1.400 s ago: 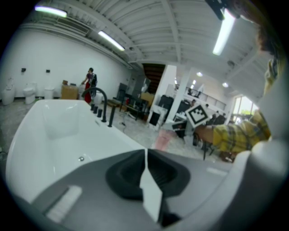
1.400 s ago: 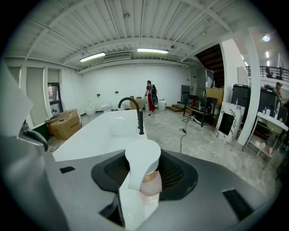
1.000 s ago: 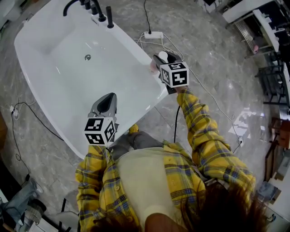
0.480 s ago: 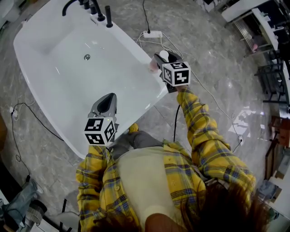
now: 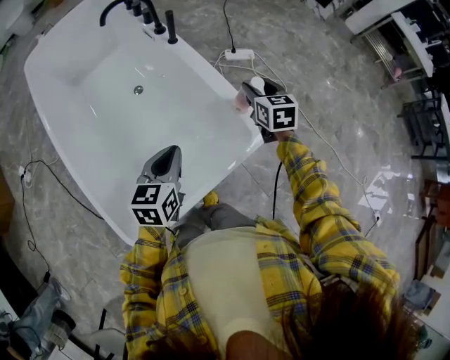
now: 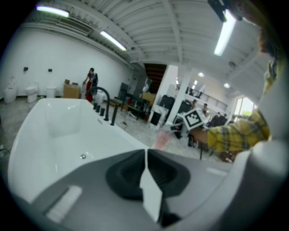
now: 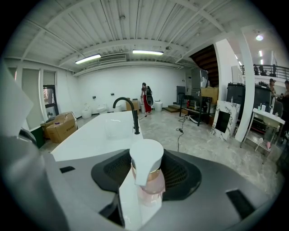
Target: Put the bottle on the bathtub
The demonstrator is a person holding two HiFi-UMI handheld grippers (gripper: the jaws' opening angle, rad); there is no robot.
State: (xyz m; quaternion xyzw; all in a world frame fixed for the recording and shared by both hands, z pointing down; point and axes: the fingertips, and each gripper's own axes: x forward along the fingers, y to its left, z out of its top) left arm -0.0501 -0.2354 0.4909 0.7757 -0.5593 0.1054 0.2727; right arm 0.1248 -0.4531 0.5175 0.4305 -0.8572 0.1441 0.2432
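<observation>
A pink bottle with a white pump top is held between the jaws of my right gripper, which is shut on it. In the head view the right gripper holds the bottle at the right rim of the white bathtub. In the left gripper view the bottle shows as a pink shape at the tub's edge. My left gripper hangs over the tub's near end with its jaws shut and nothing between them.
A black faucet with several black fittings stands at the tub's far end. A white power strip and cables lie on the marble floor to the right. Metal racks stand at the far right. A person in red is in the distance.
The right gripper with the bottle has shifted slightly to the right and down along the tub's rim. The left gripper has stayed in place.
</observation>
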